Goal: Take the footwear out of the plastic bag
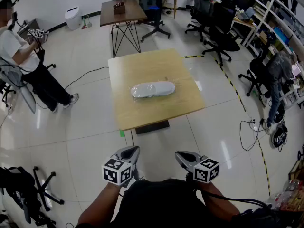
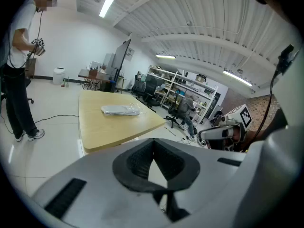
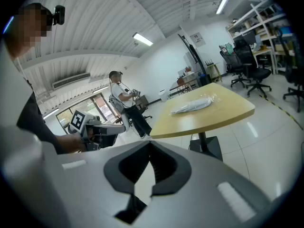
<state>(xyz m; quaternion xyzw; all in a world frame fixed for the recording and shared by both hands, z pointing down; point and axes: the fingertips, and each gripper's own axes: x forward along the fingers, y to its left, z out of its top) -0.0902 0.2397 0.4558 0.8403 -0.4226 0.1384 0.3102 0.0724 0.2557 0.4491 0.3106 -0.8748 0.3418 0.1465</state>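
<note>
A clear plastic bag (image 1: pixel 153 90) with pale footwear inside lies flat near the middle of the square wooden table (image 1: pixel 142 113). Both grippers hover low in front of me, well short of the table's near edge. My left gripper (image 1: pixel 132 152) and right gripper (image 1: pixel 180 156) are shut with nothing between their jaws. In the left gripper view the bag (image 2: pixel 121 110) rests far off on the table (image 2: pixel 104 129) beyond the shut left gripper (image 2: pixel 153 156). From the right gripper view, the bag (image 3: pixel 194 105) lies on the table (image 3: pixel 223 115) past the shut right gripper (image 3: pixel 151 158).
A person (image 1: pixel 23 56) stands at the far left holding another gripper. A smaller dark table (image 1: pixel 121 13) and office chairs (image 1: pixel 221 37) stand behind the wooden table. Cables (image 1: pixel 88 75) and striped tape (image 1: pixel 232 87) cross the floor. A chair base (image 1: pixel 40 189) sits lower left.
</note>
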